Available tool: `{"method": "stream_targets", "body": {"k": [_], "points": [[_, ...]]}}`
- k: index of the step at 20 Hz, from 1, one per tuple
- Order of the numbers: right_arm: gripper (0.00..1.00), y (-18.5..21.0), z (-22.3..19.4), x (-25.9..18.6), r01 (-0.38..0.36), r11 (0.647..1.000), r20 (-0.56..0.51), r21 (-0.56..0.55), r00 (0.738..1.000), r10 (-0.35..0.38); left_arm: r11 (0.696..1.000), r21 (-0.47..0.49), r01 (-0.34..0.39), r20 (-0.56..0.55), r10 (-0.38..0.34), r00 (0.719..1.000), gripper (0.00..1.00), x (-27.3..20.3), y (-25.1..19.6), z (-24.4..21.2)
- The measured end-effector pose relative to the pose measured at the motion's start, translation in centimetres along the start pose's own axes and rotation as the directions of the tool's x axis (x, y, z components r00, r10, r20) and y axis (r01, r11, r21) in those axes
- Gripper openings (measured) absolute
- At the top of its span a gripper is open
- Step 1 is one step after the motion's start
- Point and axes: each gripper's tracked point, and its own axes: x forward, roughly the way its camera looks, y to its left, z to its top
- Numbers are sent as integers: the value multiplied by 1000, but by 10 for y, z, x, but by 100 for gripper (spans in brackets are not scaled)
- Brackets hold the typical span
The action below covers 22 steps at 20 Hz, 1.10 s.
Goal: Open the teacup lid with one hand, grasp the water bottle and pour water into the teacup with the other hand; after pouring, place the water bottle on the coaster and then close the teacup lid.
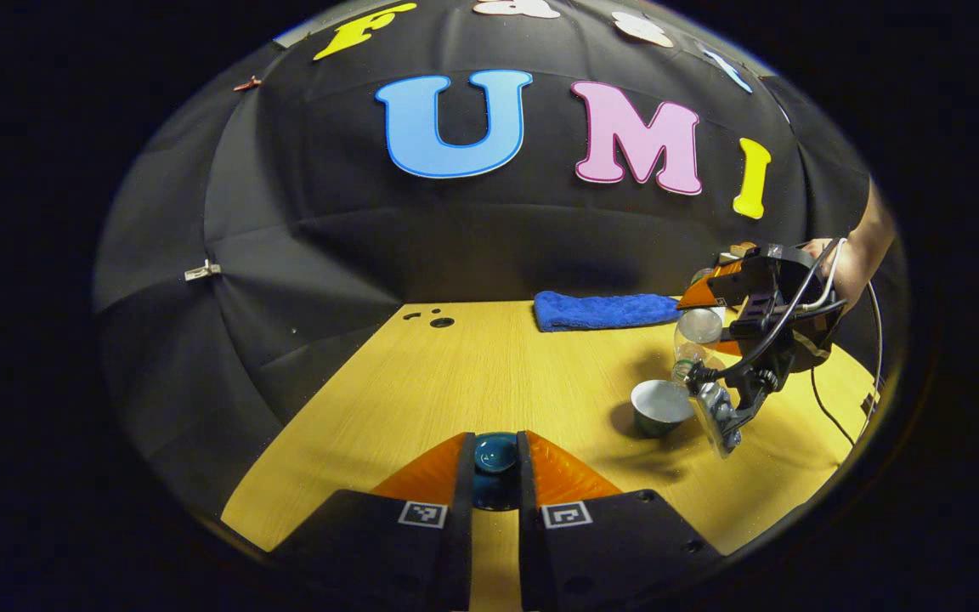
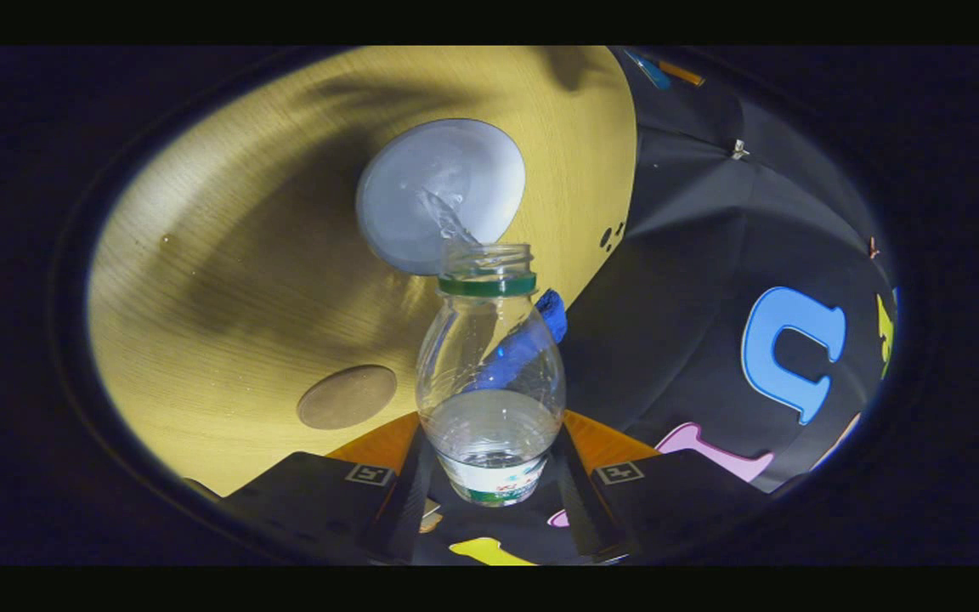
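Observation:
The teacup's dark teal lid (image 1: 495, 455) sits between the fingertips of my left gripper (image 1: 495, 440), which is shut on it and holds it above the table's near edge. The open teacup (image 1: 661, 406) stands on the table to the right. Over it, my right gripper (image 1: 715, 321) is shut on the clear water bottle (image 1: 693, 340), which is tipped mouth-down. In the right gripper view my right gripper (image 2: 492, 433) clamps the bottle (image 2: 489, 374) near its base, and a thin stream of water runs from the uncapped, green-ringed neck into the teacup (image 2: 441, 195). The round brown coaster (image 2: 347, 396) lies bare beside it.
A blue towel (image 1: 604, 310) lies folded at the table's far edge, behind the teacup. Small holes (image 1: 441, 321) mark the wooden table (image 1: 472, 382) at the far left. A person's hand (image 1: 859, 255) holds the right gripper, and a cable hangs from it.

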Motion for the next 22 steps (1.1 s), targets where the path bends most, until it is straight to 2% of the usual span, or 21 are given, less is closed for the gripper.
{"method": "stream_targets", "body": {"k": [1,5,6,8,11,12,13,15,19,20,21,22], "points": [[70,0,-1,0,0,1000,0,-1,1000,0,1000,-20,-2,-4,2,1000,27,-2,-1,0],[70,-8,-4,-1,12,999,3,-38,1000,-12,999,-50,-12,-7,12,1000,26,-9,-5,-3],[70,-12,-4,-1,18,999,3,-47,1000,-18,999,-51,-12,-9,12,1000,22,-11,-6,-4],[70,-13,-7,0,20,999,-2,-46,1000,-20,999,-50,-17,-10,17,1000,26,-13,-7,-5],[70,-20,-6,0,23,998,-3,-61,1000,-23,998,-58,-34,-1,34,999,26,-17,-5,-2],[70,-21,-7,0,21,998,-2,-59,1000,-21,998,-60,-35,2,35,999,22,-19,-6,-2],[70,-23,-5,-1,25,998,0,-65,1000,-25,998,-59,-36,3,36,999,26,-20,-5,-2],[70,-25,-1,-3,30,996,6,-81,1000,-30,998,-57,-39,3,40,999,26,-22,-6,-3],[70,-26,4,-4,33,991,22,-127,999,-31,998,-56,-39,14,40,999,26,-27,-9,-1],[71,-28,4,-5,35,990,19,-139,999,-33,998,-57,-38,16,39,999,22,-27,-10,-1],[70,-30,5,-5,36,989,19,-146,999,-34,998,-59,-36,17,37,999,26,-28,-11,0],[70,-30,5,-4,38,988,17,-151,999,-35,998,-59,-35,20,37,999,22,-30,-12,-1]]}}
